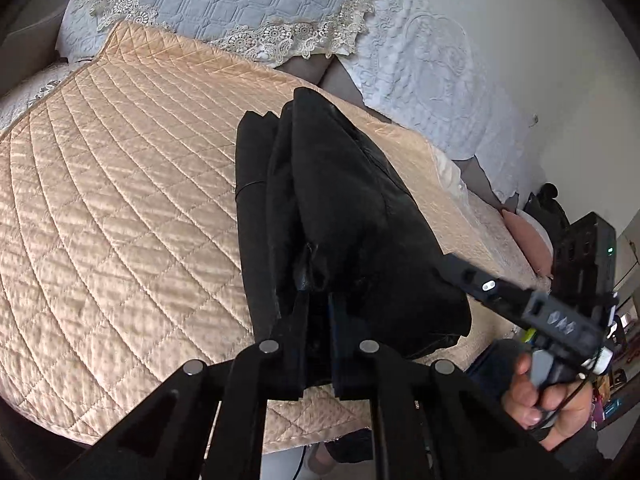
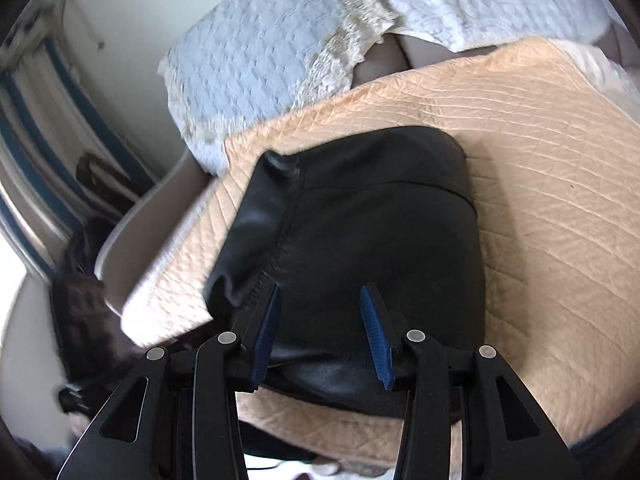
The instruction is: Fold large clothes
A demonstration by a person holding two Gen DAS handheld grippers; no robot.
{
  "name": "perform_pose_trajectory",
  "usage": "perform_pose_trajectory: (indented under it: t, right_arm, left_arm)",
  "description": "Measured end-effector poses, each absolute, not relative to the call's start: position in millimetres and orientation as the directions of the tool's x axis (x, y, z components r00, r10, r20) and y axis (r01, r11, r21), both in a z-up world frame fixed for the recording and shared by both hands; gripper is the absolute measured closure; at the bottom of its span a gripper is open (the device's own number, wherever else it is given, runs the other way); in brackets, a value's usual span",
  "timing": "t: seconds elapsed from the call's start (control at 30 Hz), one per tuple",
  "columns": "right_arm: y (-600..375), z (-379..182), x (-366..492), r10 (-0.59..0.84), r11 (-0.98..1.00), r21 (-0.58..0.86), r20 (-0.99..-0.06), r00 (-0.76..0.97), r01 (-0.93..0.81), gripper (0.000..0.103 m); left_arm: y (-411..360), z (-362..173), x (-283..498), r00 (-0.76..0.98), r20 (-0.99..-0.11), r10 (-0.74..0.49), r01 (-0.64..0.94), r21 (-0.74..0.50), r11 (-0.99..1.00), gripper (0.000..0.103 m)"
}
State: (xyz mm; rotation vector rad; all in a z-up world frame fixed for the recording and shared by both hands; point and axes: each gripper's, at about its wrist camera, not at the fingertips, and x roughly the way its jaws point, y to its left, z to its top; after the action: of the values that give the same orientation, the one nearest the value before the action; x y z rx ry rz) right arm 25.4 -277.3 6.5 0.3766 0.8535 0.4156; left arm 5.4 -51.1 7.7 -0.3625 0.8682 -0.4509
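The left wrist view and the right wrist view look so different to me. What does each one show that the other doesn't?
Only the left wrist view shows the person's hand holding the right gripper from the side, and the left gripper nearly shut on the black garment's edge. Only the right wrist view shows the right gripper head-on, jaws open with blue pads spread above the cloth, plus a window area. Both show the folded black garment on the peach quilted cover and the lace-trimmed pillows.
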Motion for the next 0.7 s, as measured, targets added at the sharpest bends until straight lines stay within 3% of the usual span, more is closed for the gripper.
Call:
perform_pose_trajectory:
  t: [0.17,0.33,0.43,0.57,0.63,0.7]
  right_arm:
    - [-289,22,20,0.515,0.840,0.496,-0.603,0.609,-0.219,0.061]
    - [-308,36,24,0.475,0.853,0.485,-0.567,0.673,-0.194,0.061]
    - [-316,33,34,0.436,0.869,0.471,-0.586,0.683,-0.151,0.061]
    - [-321,26,43,0.401,0.880,0.464,-0.608,0.685,-0.102,0.065]
    - [-321,21,46,0.400,0.880,0.466,-0.616,0.679,-0.094,0.066]
    - [-317,12,48,0.412,0.878,0.467,-0.628,0.660,-0.105,0.067]
  left_arm:
    - [-53,35,-3,0.582,-0.661,-0.473,0.253,-0.405,0.878,0.092]
    - [-64,81,6,0.641,-0.622,-0.449,0.295,-0.340,0.893,0.091]
    - [-89,100,31,0.667,-0.589,-0.457,0.344,-0.302,0.889,0.081]
    - [-119,67,72,0.654,-0.653,-0.381,0.339,-0.197,0.920,0.080]
    - [-113,30,80,0.619,-0.710,-0.338,0.290,-0.193,0.937,0.092]
    - [-94,-3,75,0.615,-0.718,-0.324,0.238,-0.222,0.945,0.095]
